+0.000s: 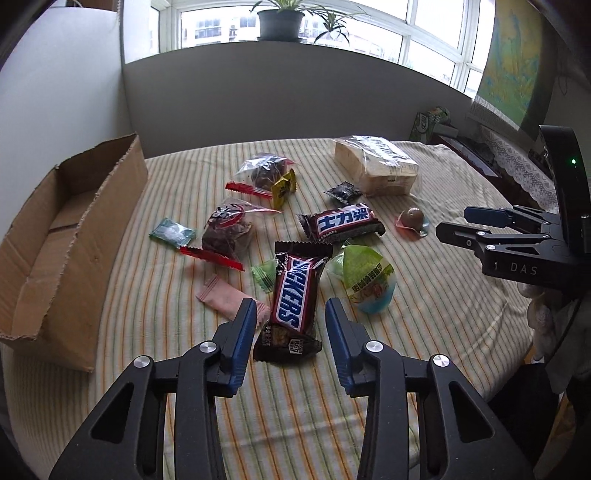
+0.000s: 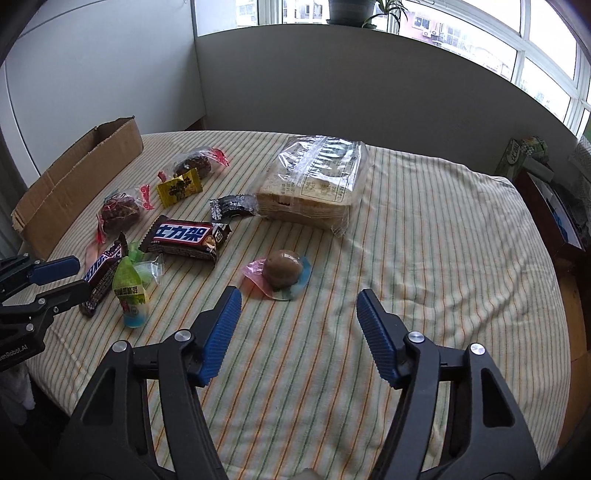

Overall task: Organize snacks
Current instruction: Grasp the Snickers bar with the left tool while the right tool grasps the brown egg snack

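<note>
Snacks (image 1: 295, 288) litter a striped cloth (image 2: 424, 221) under windows (image 1: 424, 33); each gripper (image 1: 290, 306) (image 2: 299, 295) gapes, holding nothing.

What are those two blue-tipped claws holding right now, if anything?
Nothing. The left gripper has its jaws either side of the Snickers bar without pressing it; the right gripper hangs over bare tablecloth.
</note>
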{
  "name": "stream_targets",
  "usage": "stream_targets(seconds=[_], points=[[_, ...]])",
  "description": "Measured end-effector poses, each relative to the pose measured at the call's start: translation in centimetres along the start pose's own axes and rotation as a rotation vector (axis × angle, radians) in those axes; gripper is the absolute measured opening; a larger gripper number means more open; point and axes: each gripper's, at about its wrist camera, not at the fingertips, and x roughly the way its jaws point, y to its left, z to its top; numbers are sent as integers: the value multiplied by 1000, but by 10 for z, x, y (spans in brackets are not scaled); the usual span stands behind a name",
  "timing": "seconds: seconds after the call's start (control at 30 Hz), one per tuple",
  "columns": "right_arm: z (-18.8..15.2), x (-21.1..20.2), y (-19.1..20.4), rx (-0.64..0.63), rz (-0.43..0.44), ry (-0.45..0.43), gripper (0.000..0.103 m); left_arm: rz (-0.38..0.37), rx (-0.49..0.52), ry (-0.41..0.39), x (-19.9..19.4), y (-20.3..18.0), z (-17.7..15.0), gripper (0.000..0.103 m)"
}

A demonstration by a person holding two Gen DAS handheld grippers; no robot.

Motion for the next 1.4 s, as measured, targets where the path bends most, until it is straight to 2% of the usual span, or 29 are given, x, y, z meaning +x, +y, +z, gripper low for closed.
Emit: stream_targets(seconds=[0.2, 0.47, 0.73, 1.07, 1.27, 1.4], points=[[8, 21, 1, 6, 24, 23, 67, -28, -34, 27, 11, 11, 2, 37], [13, 40, 4, 5, 41, 70, 67, -53, -19, 48, 19, 7, 2, 37], [21, 46, 9, -17, 17, 80, 50, -79, -54, 54, 21, 14, 6, 27], [20, 39, 5, -15, 25, 66, 39, -50, -33, 47, 24, 6, 6, 27], [18, 29, 2, -1, 33, 49, 27, -47, -37, 34, 19, 7, 6, 27], [16, 26, 2, -16, 27, 44, 27, -36, -21, 21, 16, 5, 5, 27]])
